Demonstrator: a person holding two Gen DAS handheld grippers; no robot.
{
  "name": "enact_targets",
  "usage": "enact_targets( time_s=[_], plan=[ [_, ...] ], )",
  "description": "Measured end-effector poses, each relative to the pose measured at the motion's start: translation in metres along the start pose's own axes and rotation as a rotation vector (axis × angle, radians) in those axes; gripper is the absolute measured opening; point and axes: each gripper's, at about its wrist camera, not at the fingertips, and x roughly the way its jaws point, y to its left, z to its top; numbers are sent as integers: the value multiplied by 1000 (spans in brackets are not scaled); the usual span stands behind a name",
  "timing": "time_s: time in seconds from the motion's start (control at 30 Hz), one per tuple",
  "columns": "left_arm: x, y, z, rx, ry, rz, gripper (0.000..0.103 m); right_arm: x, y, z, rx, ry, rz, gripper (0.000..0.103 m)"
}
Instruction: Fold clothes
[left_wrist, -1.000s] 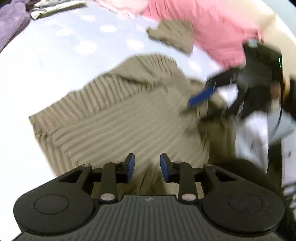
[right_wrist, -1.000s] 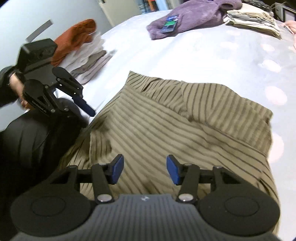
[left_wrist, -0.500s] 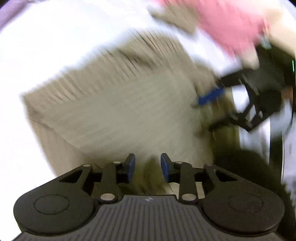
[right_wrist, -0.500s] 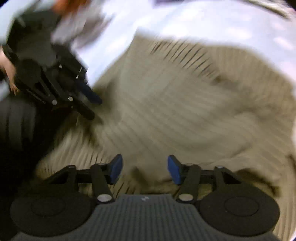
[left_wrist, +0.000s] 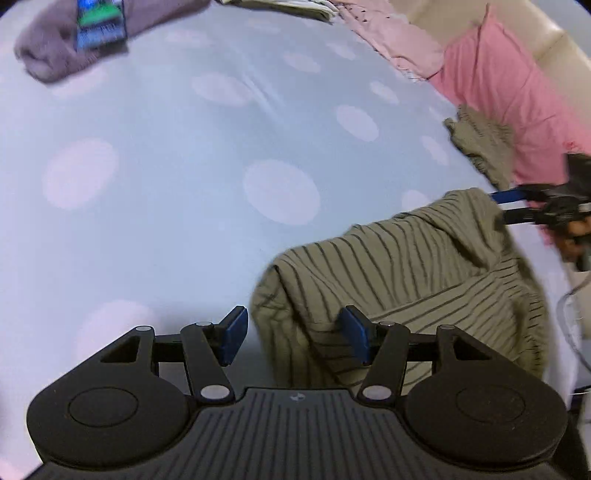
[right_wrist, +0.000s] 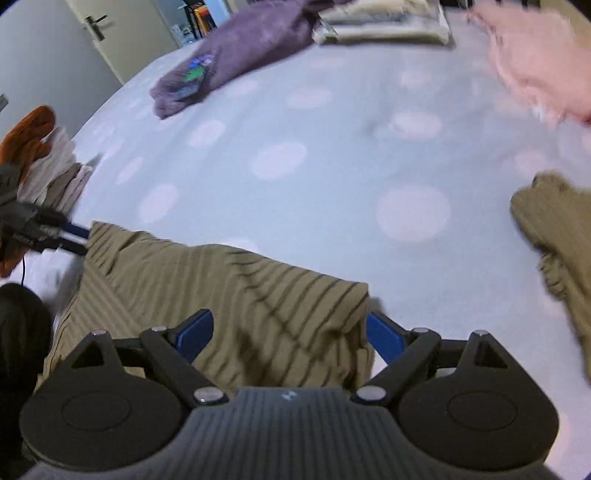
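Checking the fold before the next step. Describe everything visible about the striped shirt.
The striped shirt is olive-tan with thin dark stripes, a soft, wrinkled fabric. It lies bunched and partly folded on the pale blue spotted bedsheet, with a doubled layer on top and a rounded folded corner toward the left tongs. Both tongs are open. The right tongs straddle one edge of it; whether their fingers touch the cloth cannot be told.

Dotted pale-blue bed (left_wrist: 177, 155); striped olive shirt (right_wrist: 236, 288); purple garment (right_wrist: 236, 48); pink clothes (left_wrist: 391, 33); folded stack (right_wrist: 384, 26).
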Motion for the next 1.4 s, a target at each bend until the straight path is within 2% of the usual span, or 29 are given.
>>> enact_targets(
  time_s=[0.1,0.17,0.23,0.27,0.3,0.33,0.37,0.43,0.5,0.73,0.83,0.97,1.03,1.13,1.23,1.4],
  plan=[
    [10,4,-2,-1,2,-52,55,21,-9,-9,51,28,45,91],
    [19,9,1,-4,17,-67,55,31,-9,-14,53,51,103,81],
    [27,14,3,-3,30,-74,55,35,-4,-17,33,67,121,60],
    [27,15,3,-10,28,-75,50,37,-3,-19,30,73,118,54],
    [25,19,4,-31,16,-72,29,37,-3,-19,34,78,110,38],
    [24,25,5,-63,2,-66,13,37,-6,-19,61,82,115,26],
    [20,34,6,-105,-10,-77,5,35,-10,-19,94,81,129,24],
    [13,43,4,-162,-43,-129,3,28,-10,-19,94,61,140,16],
    [7,38,2,-112,-71,-123,2,25,-4,-17,70,42,129,13],
    [-17,34,6,-138,-179,-114,1,-2,13,8,116,-71,46,10],
    [-31,34,21,-122,-247,-123,1,-13,22,25,97,-105,7,9],
    [-42,41,51,-121,-320,-135,1,-29,26,61,90,-212,-19,9],
    [-50,44,66,-116,-380,-89,1,-36,23,80,85,-268,-9,9],
    [-53,49,100,-160,-447,-67,1,-42,11,115,88,-362,17,9],
    [-39,54,138,-157,-438,-5,1,-24,0,148,59,-352,5,9],
    [10,52,185,-127,-387,139,2,44,-26,177,55,-254,-94,10]
  ],
)
